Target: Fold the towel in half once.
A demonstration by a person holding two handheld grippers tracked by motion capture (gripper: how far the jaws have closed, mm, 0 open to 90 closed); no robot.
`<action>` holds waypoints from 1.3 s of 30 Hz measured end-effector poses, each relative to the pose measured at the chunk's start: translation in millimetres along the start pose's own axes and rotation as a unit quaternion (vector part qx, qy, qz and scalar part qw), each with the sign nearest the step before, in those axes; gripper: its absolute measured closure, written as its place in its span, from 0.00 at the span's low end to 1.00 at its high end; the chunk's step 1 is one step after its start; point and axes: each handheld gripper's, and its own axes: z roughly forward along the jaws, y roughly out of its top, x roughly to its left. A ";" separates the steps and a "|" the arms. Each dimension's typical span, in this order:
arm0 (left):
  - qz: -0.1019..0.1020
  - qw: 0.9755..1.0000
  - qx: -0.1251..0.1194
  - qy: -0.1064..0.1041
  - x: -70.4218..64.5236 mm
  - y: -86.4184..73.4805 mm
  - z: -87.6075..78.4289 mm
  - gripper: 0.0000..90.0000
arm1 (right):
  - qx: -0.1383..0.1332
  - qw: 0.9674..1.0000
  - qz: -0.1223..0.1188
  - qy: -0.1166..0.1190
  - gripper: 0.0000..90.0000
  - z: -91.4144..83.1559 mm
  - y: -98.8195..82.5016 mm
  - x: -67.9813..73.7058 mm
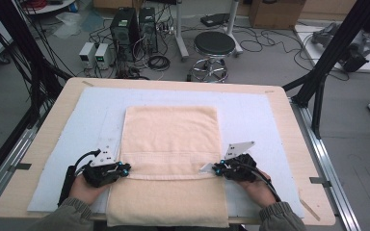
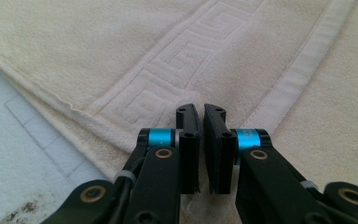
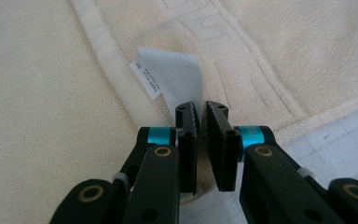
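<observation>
Nearest the high cam: both hands w/ sleeves at the near edge of the worktop [image 1: 43,139], one gripper each. L gripper [image 1: 123,168] sits at the towel's left side, R gripper [image 1: 217,168] at its right, level w/ each other across the hem line.

Towel [image 1: 171,139] lies flat on the pale mat [image 1: 250,115], centred; its near end hangs just over the worktop edge. The far part is a doubled layer, its hem running straight between the 2 grippers.

L gripper [image 2: 200,112]: jaws clenched, thin slit between them, a bit of towel [image 2: 121,56] edge pinched by the key-pattern band [image 2: 177,65]. R gripper [image 3: 201,108]: also clenched, on the towel [image 3: 37,116] edge right by the white care tag [image 3: 168,77], which sticks up beside the jaws.

Why so: symmetric pinch at both ends of 1 hem keeps the edge taut & square, so the layer should lift or fold evenly w/o skew. Likely a fold step is in hand; grips look shallow, so slip is the risk.
</observation>
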 end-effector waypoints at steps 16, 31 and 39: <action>-0.006 0.999 -0.030 0.019 -2.5 5.5 -16.2 0.95 | -0.029 1.000 -0.001 0.009 0.94 -13.9 7.1 1.7; 0.010 0.999 -0.047 0.018 -25.5 11.1 -53.6 0.96 | -0.042 0.998 -0.035 0.020 0.94 -48.3 30.4 22.8; 0.035 0.999 -0.018 -0.023 -85.0 -6.2 -103.8 0.95 | -0.047 0.993 -0.067 0.082 0.91 -85.2 12.3 79.5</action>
